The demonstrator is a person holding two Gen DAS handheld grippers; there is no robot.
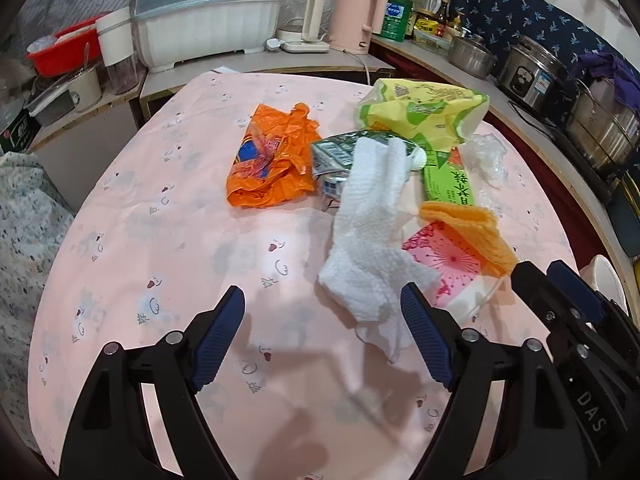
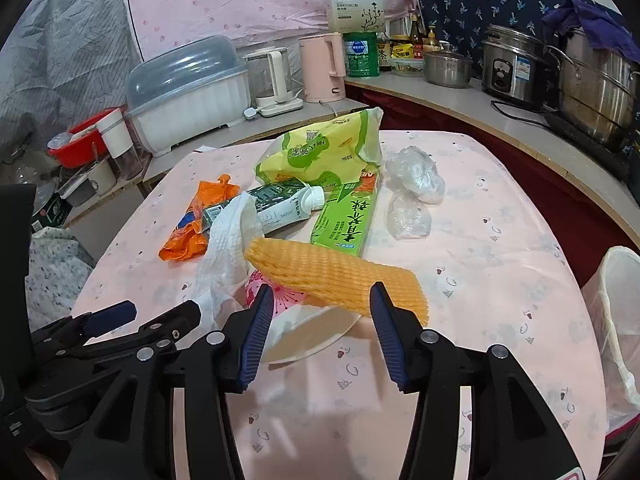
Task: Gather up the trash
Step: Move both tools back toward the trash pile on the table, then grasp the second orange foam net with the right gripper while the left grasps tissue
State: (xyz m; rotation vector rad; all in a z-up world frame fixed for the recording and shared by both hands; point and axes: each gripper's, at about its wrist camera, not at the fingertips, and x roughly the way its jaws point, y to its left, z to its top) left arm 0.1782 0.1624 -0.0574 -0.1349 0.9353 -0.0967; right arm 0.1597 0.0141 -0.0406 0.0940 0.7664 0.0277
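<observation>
Trash lies on the pink tablecloth [image 1: 168,264]: a white paper towel [image 1: 372,236], an orange wrapper [image 1: 272,160], a crushed milk carton [image 2: 280,204], a yellow-green bag [image 2: 320,152], a green box [image 2: 348,216], an orange foam net [image 2: 340,276] over a pink-patterned paper plate [image 2: 308,340], and clear plastic [image 2: 416,176]. My left gripper [image 1: 322,312] is open, just short of the paper towel's near end. My right gripper [image 2: 320,312] is open, with the foam net's near edge between its fingertips. Each gripper also shows at the edge of the other's view.
A bin lined with a white bag [image 2: 616,320] stands off the table's right edge. Counters behind hold a covered dish rack [image 1: 204,20], kettles [image 2: 324,68], a rice cooker [image 2: 512,68] and steel pots [image 2: 596,96]. A red basin [image 1: 68,48] sits at the left.
</observation>
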